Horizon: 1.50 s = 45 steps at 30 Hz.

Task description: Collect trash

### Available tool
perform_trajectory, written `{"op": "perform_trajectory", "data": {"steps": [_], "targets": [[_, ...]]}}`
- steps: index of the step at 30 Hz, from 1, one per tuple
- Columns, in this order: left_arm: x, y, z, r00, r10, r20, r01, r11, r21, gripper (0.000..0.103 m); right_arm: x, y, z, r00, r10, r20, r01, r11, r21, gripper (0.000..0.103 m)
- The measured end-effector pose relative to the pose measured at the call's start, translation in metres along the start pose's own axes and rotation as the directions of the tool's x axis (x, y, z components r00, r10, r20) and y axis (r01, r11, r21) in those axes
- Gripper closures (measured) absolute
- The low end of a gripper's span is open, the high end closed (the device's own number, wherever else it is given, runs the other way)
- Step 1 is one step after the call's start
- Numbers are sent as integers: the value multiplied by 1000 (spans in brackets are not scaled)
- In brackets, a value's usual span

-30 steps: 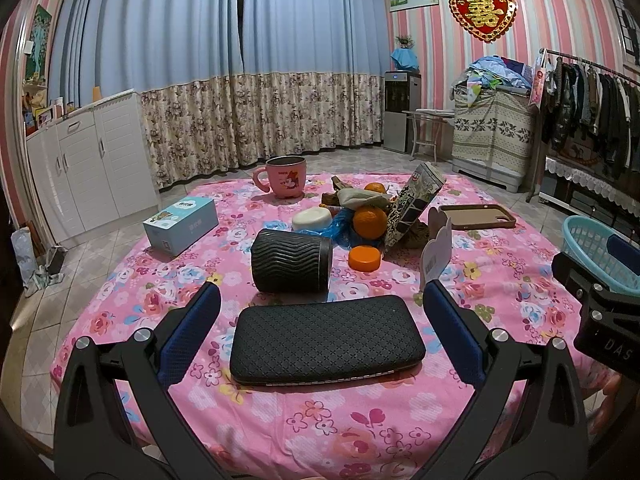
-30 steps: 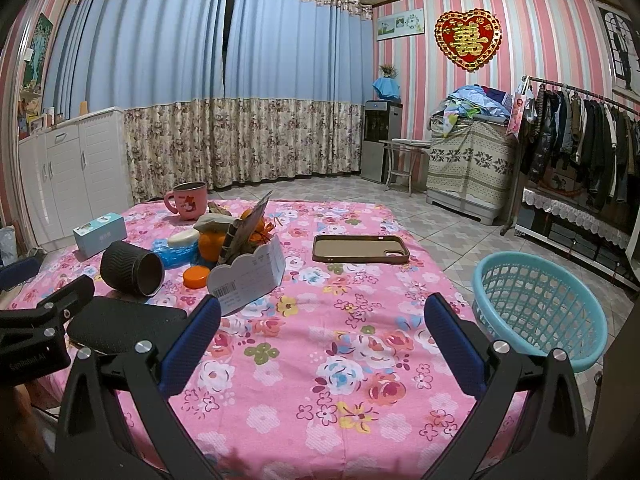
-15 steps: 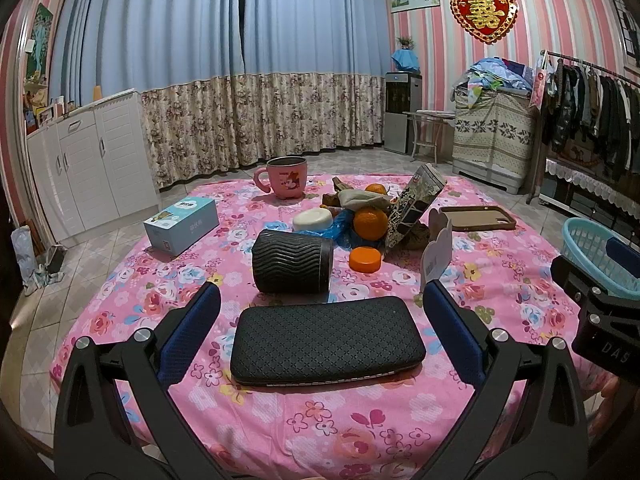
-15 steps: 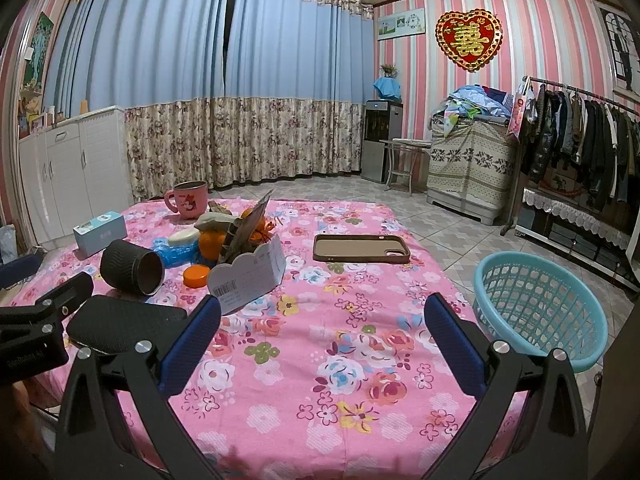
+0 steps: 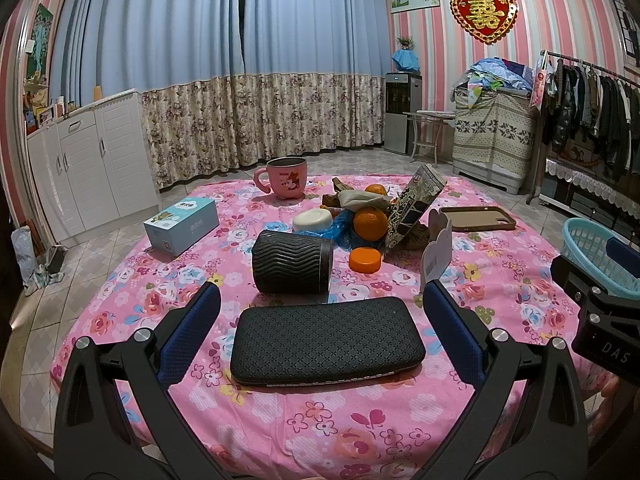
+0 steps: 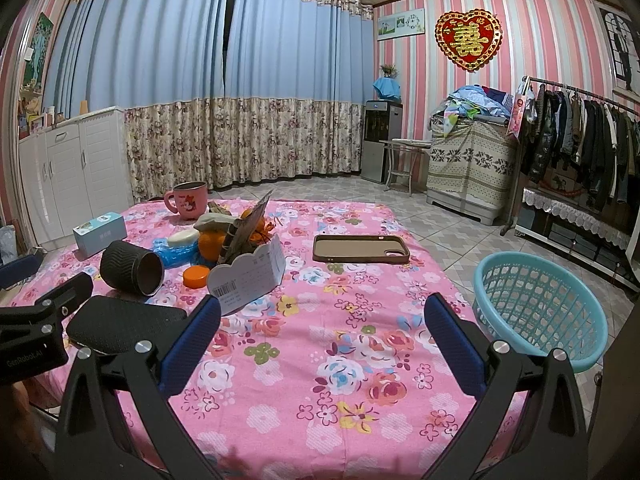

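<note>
A bedroom-like room with pink striped walls (image 6: 540,40) and a tiled floor (image 6: 440,232). Blue curtains (image 6: 180,48) with floral hems cover the far wall. White cabinets (image 6: 68,176) stand left; a clothes rack (image 6: 580,136) right. A red heart ornament (image 6: 468,40) hangs high.

Bright, even indoor light, sharp focus, strong fisheye bending, dark corners

Case (image 5: 326,342) nearest on table (image 6: 320,400); cup (image 5: 292,262) behind; litter pile (image 5: 372,216) beyond; basket (image 6: 540,312) right, apparently off table
</note>
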<state>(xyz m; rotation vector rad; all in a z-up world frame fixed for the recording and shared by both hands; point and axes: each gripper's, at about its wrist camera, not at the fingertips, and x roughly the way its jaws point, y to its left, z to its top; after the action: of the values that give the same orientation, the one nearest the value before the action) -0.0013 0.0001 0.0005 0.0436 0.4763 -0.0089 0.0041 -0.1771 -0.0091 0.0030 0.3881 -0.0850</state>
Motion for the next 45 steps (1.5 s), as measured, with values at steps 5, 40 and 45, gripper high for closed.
{"op": "perform_trajectory", "data": {"steps": [5, 40, 45], "targets": [[0, 0, 0, 1000, 0, 1, 0, 1000, -1, 5, 0, 0, 0, 1000, 0, 1, 0, 1000, 0, 4], [-1, 0, 0, 1000, 0, 4, 0, 1000, -4, 5, 0, 0, 0, 1000, -1, 0, 1, 1000, 2, 4], [-9, 10, 17, 1000, -1, 4, 1, 1000, -3, 5, -1, 1, 1, 1000, 0, 1, 0, 1000, 2, 4]]}}
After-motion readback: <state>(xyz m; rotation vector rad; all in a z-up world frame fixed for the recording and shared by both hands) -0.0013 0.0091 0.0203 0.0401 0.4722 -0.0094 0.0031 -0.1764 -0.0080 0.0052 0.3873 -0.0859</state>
